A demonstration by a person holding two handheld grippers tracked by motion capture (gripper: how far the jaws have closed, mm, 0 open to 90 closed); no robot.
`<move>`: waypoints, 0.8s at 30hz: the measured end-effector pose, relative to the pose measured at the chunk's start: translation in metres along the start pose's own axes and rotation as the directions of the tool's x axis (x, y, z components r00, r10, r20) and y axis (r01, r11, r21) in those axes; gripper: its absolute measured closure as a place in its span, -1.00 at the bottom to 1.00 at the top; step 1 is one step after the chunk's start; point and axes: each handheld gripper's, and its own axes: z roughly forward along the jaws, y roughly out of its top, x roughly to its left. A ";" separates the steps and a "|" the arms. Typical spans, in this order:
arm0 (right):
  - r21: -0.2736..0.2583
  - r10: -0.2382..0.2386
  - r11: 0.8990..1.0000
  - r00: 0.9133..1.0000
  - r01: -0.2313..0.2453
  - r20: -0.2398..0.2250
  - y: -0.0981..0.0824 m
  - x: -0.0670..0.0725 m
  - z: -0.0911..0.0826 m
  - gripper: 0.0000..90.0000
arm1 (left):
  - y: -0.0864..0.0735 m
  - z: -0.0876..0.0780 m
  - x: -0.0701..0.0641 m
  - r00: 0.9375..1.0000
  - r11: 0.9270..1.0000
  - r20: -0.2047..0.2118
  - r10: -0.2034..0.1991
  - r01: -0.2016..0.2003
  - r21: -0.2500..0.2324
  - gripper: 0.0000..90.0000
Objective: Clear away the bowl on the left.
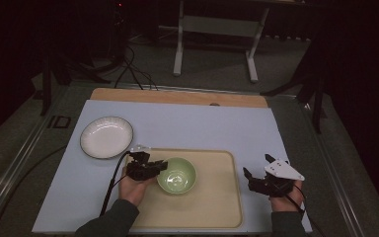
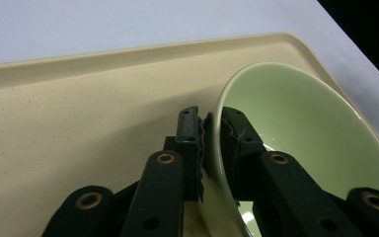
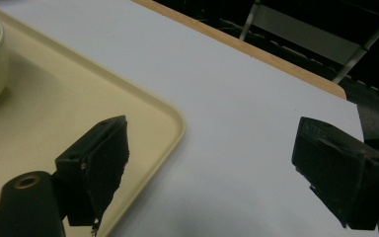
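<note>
Pale blue mat (image 1: 187,126) over wooden table (image 1: 177,97), dark room; left gripper (image 1: 154,167) pinches green bowl (image 1: 177,175) rim on beige tray (image 1: 217,197); right gripper (image 1: 257,174) spread wide.

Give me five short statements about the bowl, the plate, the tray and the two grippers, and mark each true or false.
1. The left gripper is clamped on the green bowl's rim. True.
2. The right gripper holds the white plate. False: its jaws are open and empty.
3. The bowl is on the beige tray. True.
4. The plate lies on the tray. False: it sits on the blue mat, beyond the tray's left corner.
5. The bowl holds soup. False: it looks empty.
</note>
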 end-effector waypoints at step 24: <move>0.004 -0.004 1.000 1.000 0.004 -0.002 0.000 0.000 0.000 -0.69 | 0.006 -0.003 0.009 1.000 0.996 -0.005 -0.021 0.021 0.083 -0.01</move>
